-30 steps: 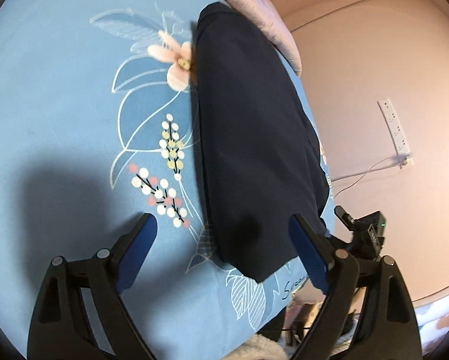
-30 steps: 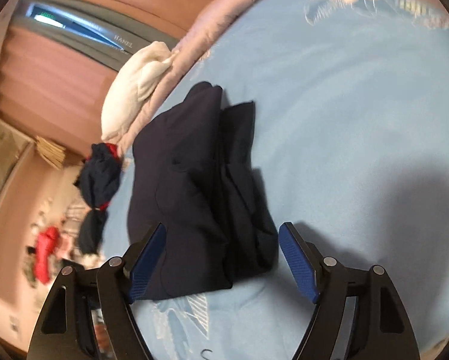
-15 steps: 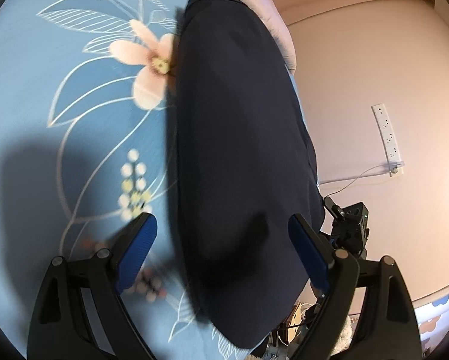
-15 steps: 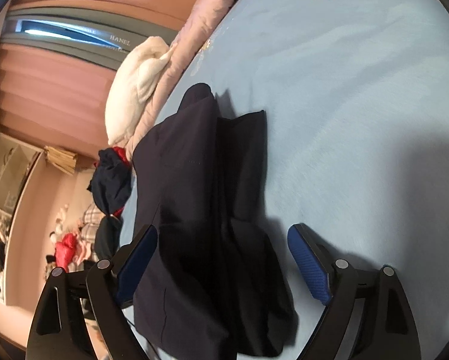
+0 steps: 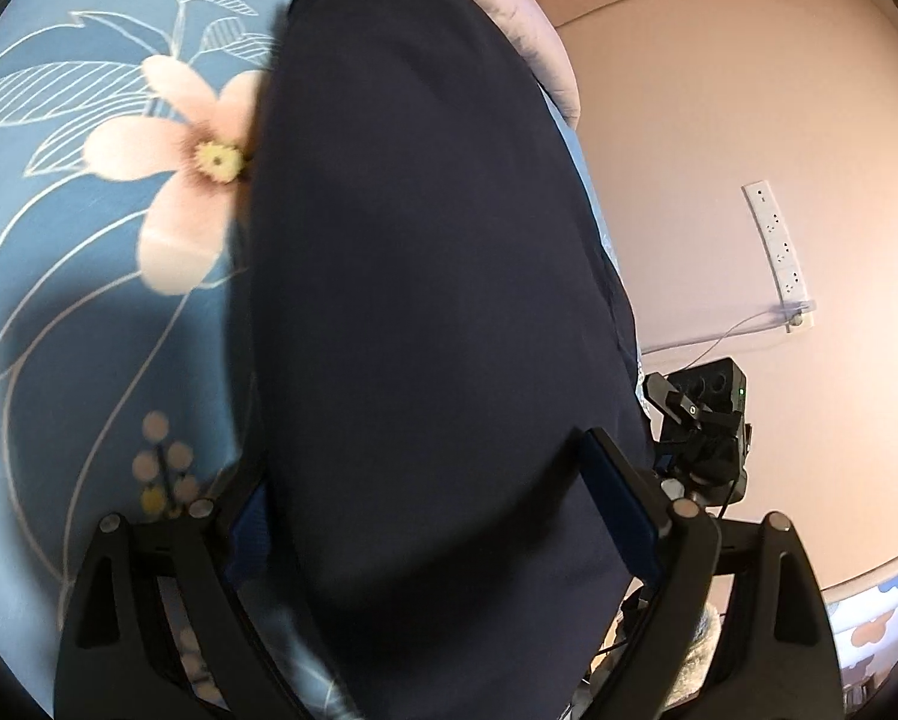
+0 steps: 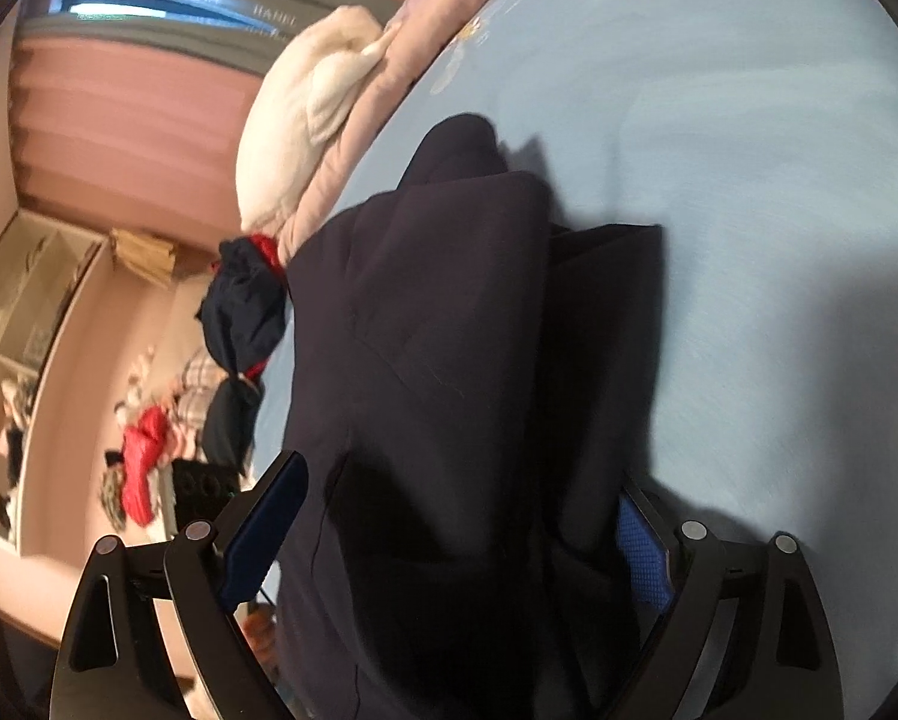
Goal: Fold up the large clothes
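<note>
Two spread grippers [image 5: 437,516] [image 6: 454,528] astride navy garment [image 5: 425,276]

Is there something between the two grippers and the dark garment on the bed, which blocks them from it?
Nothing visible does. The navy garment already lies between the open fingers of the left gripper, and likewise of the right gripper, on the blue bedsheet.

Bare bedsheet [image 6: 778,192] beside garment [image 6: 449,360]; pillow [image 6: 305,138] blocks far edge.
</note>
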A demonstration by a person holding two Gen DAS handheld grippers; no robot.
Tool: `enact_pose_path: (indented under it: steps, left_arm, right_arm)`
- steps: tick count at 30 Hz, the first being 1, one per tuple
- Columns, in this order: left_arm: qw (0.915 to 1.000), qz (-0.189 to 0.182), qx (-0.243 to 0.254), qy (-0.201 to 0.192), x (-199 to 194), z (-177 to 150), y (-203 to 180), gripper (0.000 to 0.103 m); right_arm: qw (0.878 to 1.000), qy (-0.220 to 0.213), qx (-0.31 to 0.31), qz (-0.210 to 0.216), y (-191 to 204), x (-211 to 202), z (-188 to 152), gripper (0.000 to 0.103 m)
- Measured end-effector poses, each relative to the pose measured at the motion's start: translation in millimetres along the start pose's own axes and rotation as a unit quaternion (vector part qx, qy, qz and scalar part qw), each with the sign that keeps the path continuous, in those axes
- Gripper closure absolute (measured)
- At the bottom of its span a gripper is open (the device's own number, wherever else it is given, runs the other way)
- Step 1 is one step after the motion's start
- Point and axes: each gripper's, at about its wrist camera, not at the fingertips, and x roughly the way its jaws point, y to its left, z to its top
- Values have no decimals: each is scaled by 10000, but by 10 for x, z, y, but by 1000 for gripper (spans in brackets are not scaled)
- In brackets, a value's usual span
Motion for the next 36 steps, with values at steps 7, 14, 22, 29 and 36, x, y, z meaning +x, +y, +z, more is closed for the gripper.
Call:
enact_pose_path:
  steps: [7, 14, 22, 29, 36]
  left_arm:
    - [9998, 113, 165, 51, 96, 109, -45, 1]
    - [9985, 363, 399, 90, 168, 98, -96, 1]
    - [9970, 508, 586, -3, 189, 42, -83, 1]
    - [9923, 927, 827, -2, 244, 25, -174, 0]
    - [9863, 1239, 1084, -123, 207, 2, -226, 3]
  right_arm:
    - [9994, 153, -313, -25, 62, 110, 46, 10]
    - [9975, 125, -687, -135, 128, 195, 58, 10]
    - [9931, -150, -1056, -492, 211, 215, -28, 12]
    - [9905, -426, -1160, -605, 220, 155, -77, 34]
    - [9823, -755, -1537, -759, 404, 163, -188, 61]
